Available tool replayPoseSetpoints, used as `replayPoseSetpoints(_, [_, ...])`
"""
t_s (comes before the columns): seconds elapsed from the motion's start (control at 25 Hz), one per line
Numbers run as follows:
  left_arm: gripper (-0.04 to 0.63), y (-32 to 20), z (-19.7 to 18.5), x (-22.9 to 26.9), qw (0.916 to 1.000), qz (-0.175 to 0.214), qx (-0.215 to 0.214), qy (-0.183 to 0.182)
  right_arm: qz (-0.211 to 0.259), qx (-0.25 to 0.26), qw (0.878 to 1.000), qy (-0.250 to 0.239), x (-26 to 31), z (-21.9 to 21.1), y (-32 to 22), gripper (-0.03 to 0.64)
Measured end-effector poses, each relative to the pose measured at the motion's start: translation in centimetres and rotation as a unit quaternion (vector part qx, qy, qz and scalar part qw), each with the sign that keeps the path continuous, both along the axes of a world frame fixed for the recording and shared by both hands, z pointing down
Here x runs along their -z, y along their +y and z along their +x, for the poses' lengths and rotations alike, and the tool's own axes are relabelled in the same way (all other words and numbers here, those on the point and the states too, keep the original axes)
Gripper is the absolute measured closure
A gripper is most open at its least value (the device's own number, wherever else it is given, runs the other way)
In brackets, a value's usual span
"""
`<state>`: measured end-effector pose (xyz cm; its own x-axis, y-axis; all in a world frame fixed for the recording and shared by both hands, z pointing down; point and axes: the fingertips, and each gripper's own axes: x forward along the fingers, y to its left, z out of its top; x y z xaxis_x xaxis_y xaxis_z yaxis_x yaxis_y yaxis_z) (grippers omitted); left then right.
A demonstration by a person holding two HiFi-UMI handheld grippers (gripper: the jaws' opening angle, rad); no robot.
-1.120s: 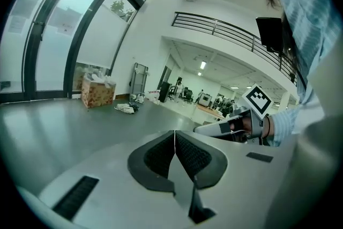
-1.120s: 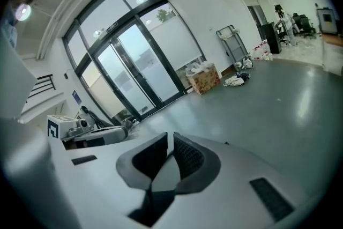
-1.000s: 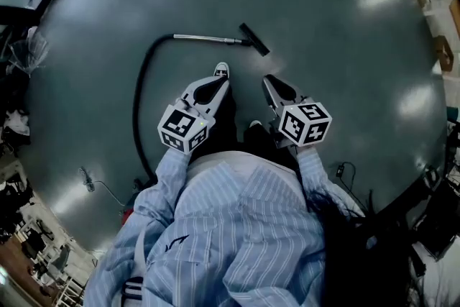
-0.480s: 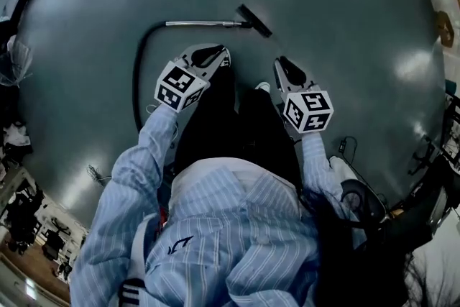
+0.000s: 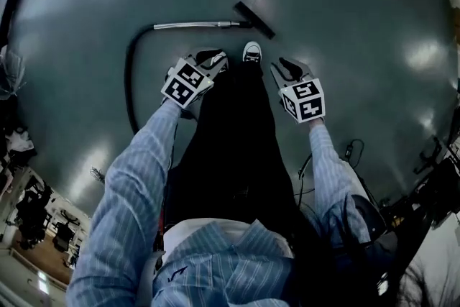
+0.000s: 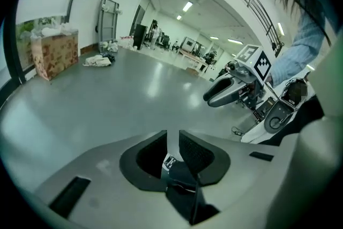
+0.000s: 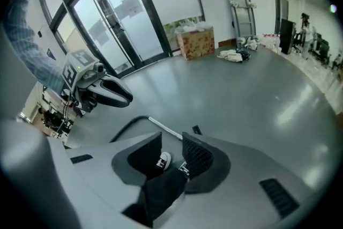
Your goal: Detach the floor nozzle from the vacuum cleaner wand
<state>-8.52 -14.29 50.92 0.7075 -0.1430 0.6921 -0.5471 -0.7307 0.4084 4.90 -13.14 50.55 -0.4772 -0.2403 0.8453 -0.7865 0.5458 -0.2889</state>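
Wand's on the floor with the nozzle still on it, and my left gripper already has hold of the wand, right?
Not quite: the left gripper holds nothing. The left gripper view shows its jaws slightly apart, just opened, with nothing gripped between them, and the head view shows it short of the wand. The rest stands: the wand lies on the floor with the nozzle still on it.

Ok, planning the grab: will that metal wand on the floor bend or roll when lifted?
The wand looks like a straight metal tube, so probably stiff. The floor nozzle across its end should stop rolling. The curved hose looks floppy and will likely drag.
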Motion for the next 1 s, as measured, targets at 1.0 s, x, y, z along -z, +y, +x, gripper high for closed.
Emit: replayPoseSetpoints(1.0, [0.359,-4.2,2.6,-49.5,0.9708,-0.055,-0.162,-0.168,-0.047,0.129,0.983,0.121,-48.9,4.0,-5.8,0.376])
